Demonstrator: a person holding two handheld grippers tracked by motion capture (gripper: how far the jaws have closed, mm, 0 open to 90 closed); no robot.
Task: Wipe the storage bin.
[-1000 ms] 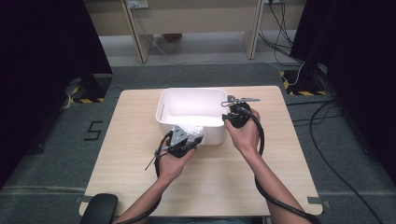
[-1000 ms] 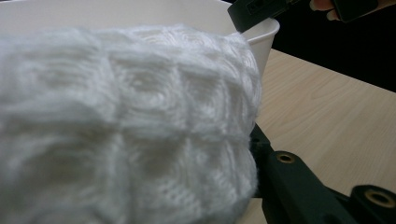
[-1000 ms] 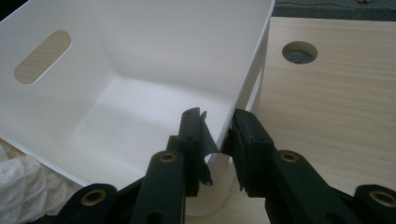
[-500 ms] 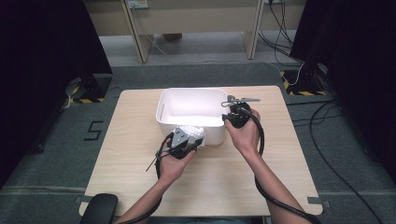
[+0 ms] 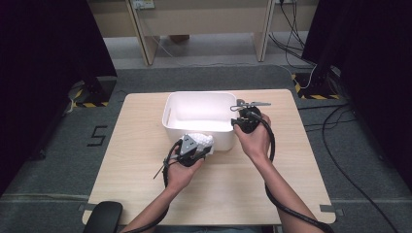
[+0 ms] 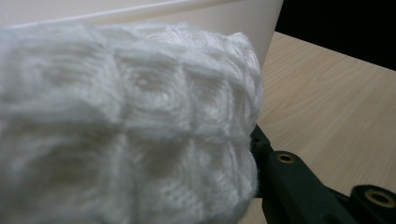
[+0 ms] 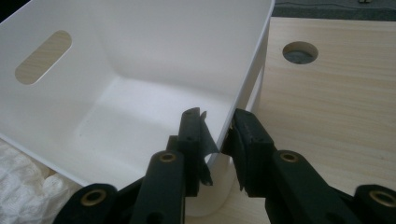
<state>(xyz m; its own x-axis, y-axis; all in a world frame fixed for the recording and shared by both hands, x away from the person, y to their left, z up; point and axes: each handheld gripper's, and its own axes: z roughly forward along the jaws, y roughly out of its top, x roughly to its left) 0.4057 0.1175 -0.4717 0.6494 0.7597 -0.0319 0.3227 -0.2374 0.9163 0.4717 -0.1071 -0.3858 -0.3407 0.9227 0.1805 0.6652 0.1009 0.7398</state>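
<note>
At the tub's (image 5: 199, 114) near corner, the right gripper (image 7: 217, 135) pinches the wall steady while the left gripper (image 5: 195, 151), clamped on a white cloth (image 6: 126, 126), brings it beside.

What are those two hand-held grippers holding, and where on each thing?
The left hand-held gripper clamps a bunched white knitted cloth. The right hand-held gripper pinches the white tub at its rim corner.

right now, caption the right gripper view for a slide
Right gripper jaws clamp the white plastic bin's corner rim on the light wooden table.
</note>
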